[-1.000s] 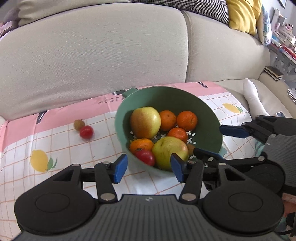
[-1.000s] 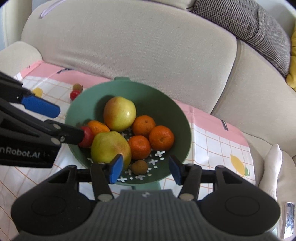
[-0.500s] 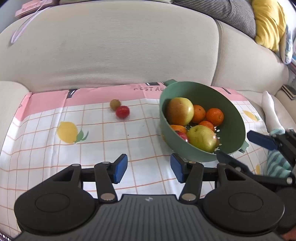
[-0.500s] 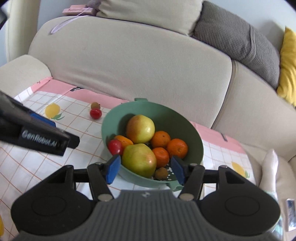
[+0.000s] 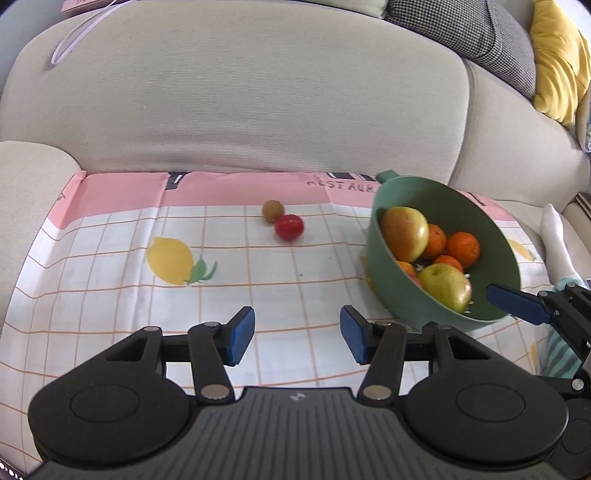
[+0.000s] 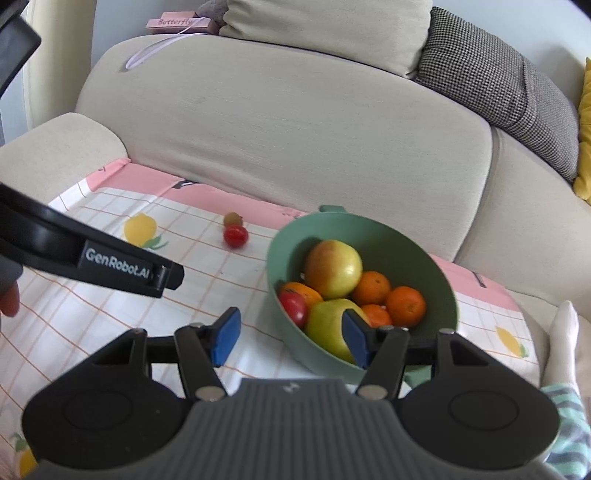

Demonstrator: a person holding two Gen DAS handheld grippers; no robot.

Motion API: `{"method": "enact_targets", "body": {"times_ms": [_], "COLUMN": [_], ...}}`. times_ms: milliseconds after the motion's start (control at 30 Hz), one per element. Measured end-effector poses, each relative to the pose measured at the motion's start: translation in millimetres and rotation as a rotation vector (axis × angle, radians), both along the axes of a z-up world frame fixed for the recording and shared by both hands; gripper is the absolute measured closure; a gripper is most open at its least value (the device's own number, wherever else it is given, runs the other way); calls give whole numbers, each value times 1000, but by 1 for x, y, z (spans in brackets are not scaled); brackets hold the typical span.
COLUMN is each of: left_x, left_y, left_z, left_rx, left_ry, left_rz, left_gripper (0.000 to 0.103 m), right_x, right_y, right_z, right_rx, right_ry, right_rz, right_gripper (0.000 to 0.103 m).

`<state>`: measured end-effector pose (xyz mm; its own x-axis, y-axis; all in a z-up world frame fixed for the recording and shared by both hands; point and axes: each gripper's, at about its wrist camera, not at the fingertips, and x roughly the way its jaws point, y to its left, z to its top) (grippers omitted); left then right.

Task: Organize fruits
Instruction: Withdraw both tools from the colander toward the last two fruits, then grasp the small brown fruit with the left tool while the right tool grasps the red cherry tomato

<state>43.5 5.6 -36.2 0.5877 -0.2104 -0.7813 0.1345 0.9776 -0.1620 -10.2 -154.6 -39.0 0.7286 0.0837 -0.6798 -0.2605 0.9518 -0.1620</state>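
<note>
A green colander bowl [image 5: 391, 295] stands at the right of the lemon-print cloth [image 5: 110, 295], holding two yellow-red apples [image 6: 334, 267], several oranges [image 6: 405, 306] and a red tomato [image 6: 293, 306]. A loose red tomato [image 5: 289, 227] and a small brown fruit [image 5: 273, 211] touch each other on the cloth to the bowl's left. My left gripper [image 5: 297, 338] hovers open over bare cloth, nearer than the loose pair. My right gripper [image 6: 290, 336] is open and holds nothing; it sits just in front of the bowl's [image 6: 369, 229] near rim.
A beige sofa back [image 5: 240, 110] rises right behind the cloth, with an armrest [image 5: 29, 173] on the left. Grey checked [image 6: 498, 81] and yellow [image 5: 557, 55] cushions and a pink box [image 6: 177, 23] sit on top. A person's white-socked foot [image 6: 563, 339] lies at the right.
Both grippers have drawn back from the bowl. The left view has swung left, so the bowl moved from centre to the right and the loose tomato and brown fruit to the middle.
</note>
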Motion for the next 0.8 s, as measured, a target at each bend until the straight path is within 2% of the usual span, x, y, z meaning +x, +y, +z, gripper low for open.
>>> {"method": "enact_targets", "body": {"times_ms": [167, 300, 500, 633, 800], "left_x": [11, 21, 33, 43, 56], "left_y": [14, 23, 38, 46, 54], "left_z": [-8, -16, -31, -40, -45], "left_rx": [3, 8, -5, -18, -37], "left_ry": [17, 19, 23, 41, 33], "left_rz": [16, 12, -17, -20, -27], "left_gripper": [40, 40, 42, 45, 47], "right_x": [11, 20, 32, 44, 62], "right_y": [15, 29, 53, 62, 69], "right_z": [-8, -15, -27, -35, -46], "right_rx": [28, 43, 48, 48, 48], "right_ry": [7, 16, 10, 9, 6], "right_rz": [9, 36, 93, 95, 74], "right_gripper": [46, 58, 65, 74, 76]}}
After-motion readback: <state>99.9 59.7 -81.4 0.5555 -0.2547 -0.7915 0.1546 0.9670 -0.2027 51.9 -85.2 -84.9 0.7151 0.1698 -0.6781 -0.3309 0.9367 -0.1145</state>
